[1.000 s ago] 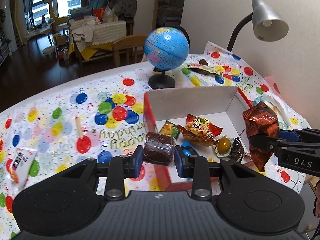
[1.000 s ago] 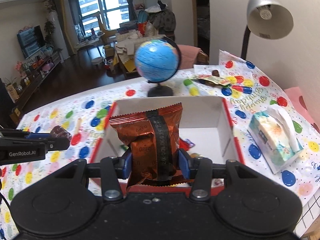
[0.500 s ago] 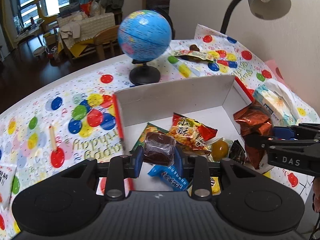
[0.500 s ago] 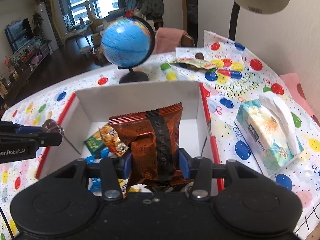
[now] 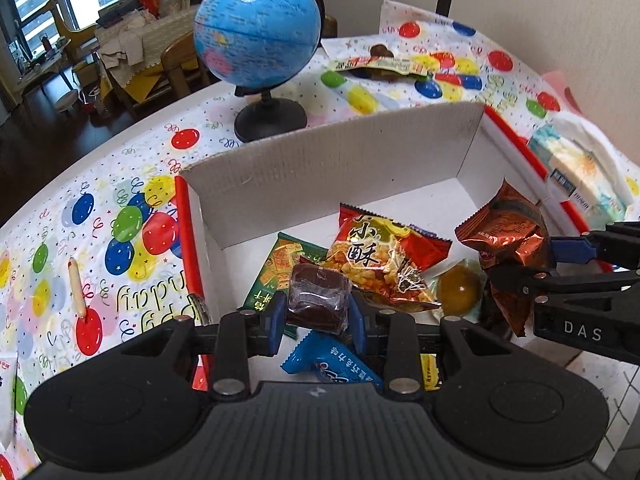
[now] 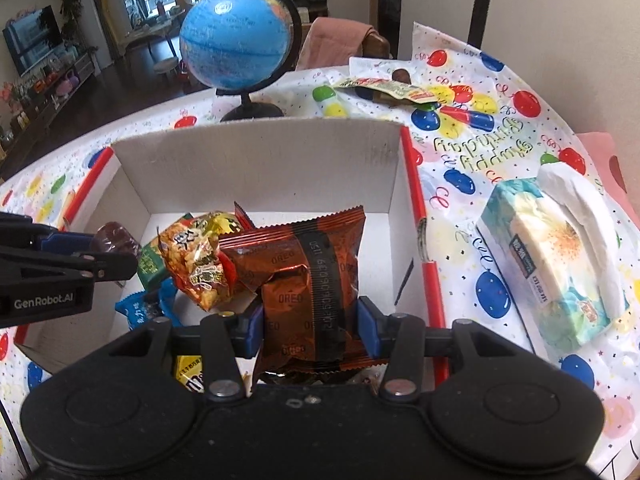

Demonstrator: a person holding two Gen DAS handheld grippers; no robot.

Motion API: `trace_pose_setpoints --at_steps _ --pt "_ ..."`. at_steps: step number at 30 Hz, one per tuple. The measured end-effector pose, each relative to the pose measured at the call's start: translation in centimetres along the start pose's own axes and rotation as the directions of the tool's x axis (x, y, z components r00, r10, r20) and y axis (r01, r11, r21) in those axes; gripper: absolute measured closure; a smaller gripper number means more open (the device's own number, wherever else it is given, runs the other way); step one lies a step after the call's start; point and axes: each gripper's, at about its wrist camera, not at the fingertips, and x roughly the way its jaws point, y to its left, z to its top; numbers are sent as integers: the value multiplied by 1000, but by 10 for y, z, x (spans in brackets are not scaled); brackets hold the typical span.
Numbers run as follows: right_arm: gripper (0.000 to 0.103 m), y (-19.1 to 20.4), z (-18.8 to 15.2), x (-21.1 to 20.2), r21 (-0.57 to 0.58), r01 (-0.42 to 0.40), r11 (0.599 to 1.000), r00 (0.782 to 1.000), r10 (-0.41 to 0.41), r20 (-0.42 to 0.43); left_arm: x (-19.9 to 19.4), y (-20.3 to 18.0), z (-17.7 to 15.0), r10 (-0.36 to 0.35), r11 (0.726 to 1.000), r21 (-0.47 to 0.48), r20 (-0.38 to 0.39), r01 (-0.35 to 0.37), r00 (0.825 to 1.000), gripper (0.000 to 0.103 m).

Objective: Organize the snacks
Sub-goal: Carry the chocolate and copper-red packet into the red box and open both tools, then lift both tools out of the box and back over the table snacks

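Observation:
A white cardboard box (image 5: 320, 160) with red edges stands on the balloon tablecloth; it also shows in the right wrist view (image 6: 260, 168). In it lie a red-yellow snack bag (image 5: 384, 264), a green packet (image 5: 276, 268), a blue packet (image 5: 328, 364) and a round yellow candy (image 5: 458, 290). My left gripper (image 5: 318, 316) is shut on a dark brown wrapped cake (image 5: 318, 298), held over the box's near left part. My right gripper (image 6: 310, 326) is shut on a copper Oreo packet (image 6: 308, 264), held over the box's right side; that packet shows in the left wrist view (image 5: 508, 240).
A blue globe (image 5: 256, 36) stands behind the box. A tissue pack (image 6: 552, 252) lies to the right of the box. A snack wrapper (image 5: 380, 66) lies at the far side, and a thin sausage stick (image 5: 76, 286) lies to the left. A lamp pole (image 6: 484, 0) rises at the back right.
Both grippers have moved forward and down over the box, still holding their snacks. The box now fills more of both views.

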Motion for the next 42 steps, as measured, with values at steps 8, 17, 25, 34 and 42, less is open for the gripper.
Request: trace_pose_setpoints --at_steps 8,17,25,34,42 --pt "56 2 -1 4 -16 -3 1000 1000 3 -8 15 0 -1 -3 1000 1 -39 3 999 71" --pt "43 2 -4 -3 -16 2 1000 1000 -2 1 10 1 -3 -10 1000 -10 -30 10 1000 48" --pt "29 1 -9 -24 -1 2 1000 999 -2 37 -14 7 -10 -31 999 -23 18 31 999 45" --pt "17 19 -14 -67 -7 -36 999 991 37 126 -57 21 -25 -58 997 -42 94 62 994 37" --pt "12 50 -17 -105 -22 -70 997 977 73 200 -105 41 -46 -53 996 -55 174 63 983 30"
